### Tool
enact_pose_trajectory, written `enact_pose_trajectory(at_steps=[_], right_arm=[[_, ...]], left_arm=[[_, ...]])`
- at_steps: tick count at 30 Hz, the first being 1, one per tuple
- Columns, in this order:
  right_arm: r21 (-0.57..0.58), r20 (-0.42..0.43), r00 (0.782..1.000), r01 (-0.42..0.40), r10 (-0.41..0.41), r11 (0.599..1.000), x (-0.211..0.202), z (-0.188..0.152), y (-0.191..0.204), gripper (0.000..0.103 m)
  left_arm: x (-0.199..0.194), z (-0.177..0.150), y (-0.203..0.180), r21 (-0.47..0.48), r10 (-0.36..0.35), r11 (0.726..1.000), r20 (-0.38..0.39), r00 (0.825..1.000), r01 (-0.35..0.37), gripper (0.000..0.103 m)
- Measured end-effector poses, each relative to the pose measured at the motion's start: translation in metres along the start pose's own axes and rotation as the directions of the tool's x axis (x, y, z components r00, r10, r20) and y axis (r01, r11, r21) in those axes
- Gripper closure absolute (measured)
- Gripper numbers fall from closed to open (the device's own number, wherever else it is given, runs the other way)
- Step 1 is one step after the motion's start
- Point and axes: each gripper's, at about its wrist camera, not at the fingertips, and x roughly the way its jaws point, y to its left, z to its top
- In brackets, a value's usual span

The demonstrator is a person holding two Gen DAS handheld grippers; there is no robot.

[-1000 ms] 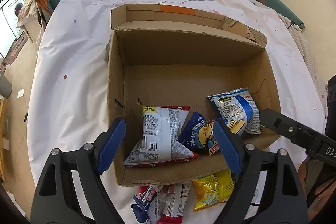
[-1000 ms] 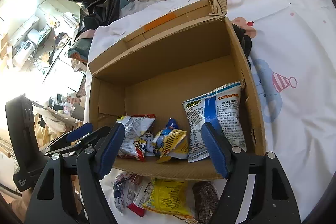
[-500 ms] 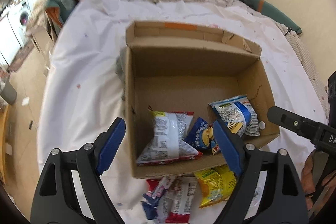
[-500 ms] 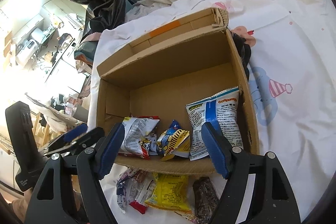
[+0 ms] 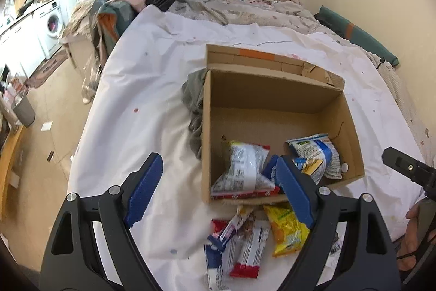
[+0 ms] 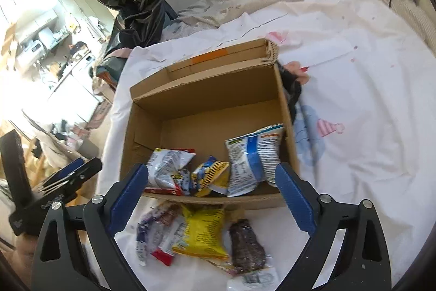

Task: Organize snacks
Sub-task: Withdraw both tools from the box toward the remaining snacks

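Both grippers same build: left gripper [image 5: 218, 192] and right gripper [image 6: 211, 197] have black open-frame plastic arms with triangular cutouts, silver pivot screws, and blue ribbed pads [image 6: 293, 199]. White lettering on the left's body, too blurred to read. Thin black cable, possibly, near hand [image 5: 415, 244].

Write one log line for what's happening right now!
left gripper: open, empty | right gripper: opening, empty | cardboard box: three snacks | yellow packet: outside

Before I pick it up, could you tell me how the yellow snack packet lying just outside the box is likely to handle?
The yellow snack packet looks like thin crinkled film, so it will probably flop and crumple rather than stay stiff. It seems puffy and likely light. Its glossy surface may slip, and it overlaps the neighbouring wrappers, which might drag along.
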Motion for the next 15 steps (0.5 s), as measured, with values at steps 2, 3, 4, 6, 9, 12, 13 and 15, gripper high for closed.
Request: enact_pose_trajectory(at_steps=[2,3,4,6,9,12,13,15], right_arm=[[-0.001,-0.004,1.000,0.021,-0.021,1.000,-0.004,-0.006,0.002,0.006],[-0.001,-0.001,1.000,0.023,-0.023,1.000,-0.006,-0.008,0.002,0.006],[-0.004,0.007,1.000,0.029,-0.029,1.000,-0.009,-0.012,0.003,0.006],[-0.014,0.026,0.999,0.042,-0.042,0.999,-0.016,-0.020,0.004,0.006],[-0.018,0.050,0.997,0.060,-0.059,0.998,-0.027,-0.029,0.004,0.006],[0.002,0.043,0.997,0.062,-0.062,0.998,-0.033,-0.035,0.000,0.006],[0.017,0.037,0.997,0.063,-0.064,0.998,-0.034,-0.036,-0.003,0.006],[0.045,0.032,0.997,0.073,-0.075,0.996,-0.036,-0.042,-0.008,0.006]], left_arm=[[-0.003,-0.005,0.004,-0.015,-0.007,1.000,-0.011,1.000,0.007,0.020],[-0.004,-0.007,0.005,-0.021,-0.007,1.000,-0.015,1.000,0.007,0.020],[-0.006,-0.010,0.006,-0.025,-0.007,1.000,-0.018,1.000,0.007,0.020],[-0.012,-0.017,0.010,-0.031,-0.007,1.000,-0.015,1.000,0.006,0.020],[-0.020,-0.026,0.011,-0.007,0.044,0.999,0.010,0.999,-0.044,0.020],[-0.024,-0.031,0.014,-0.026,0.040,0.999,0.009,0.999,-0.039,0.016],[-0.025,-0.032,0.015,-0.033,0.038,0.999,0.007,0.999,-0.038,0.012],[-0.026,-0.036,0.019,-0.057,0.026,0.998,-0.003,1.000,-0.026,0.009]])
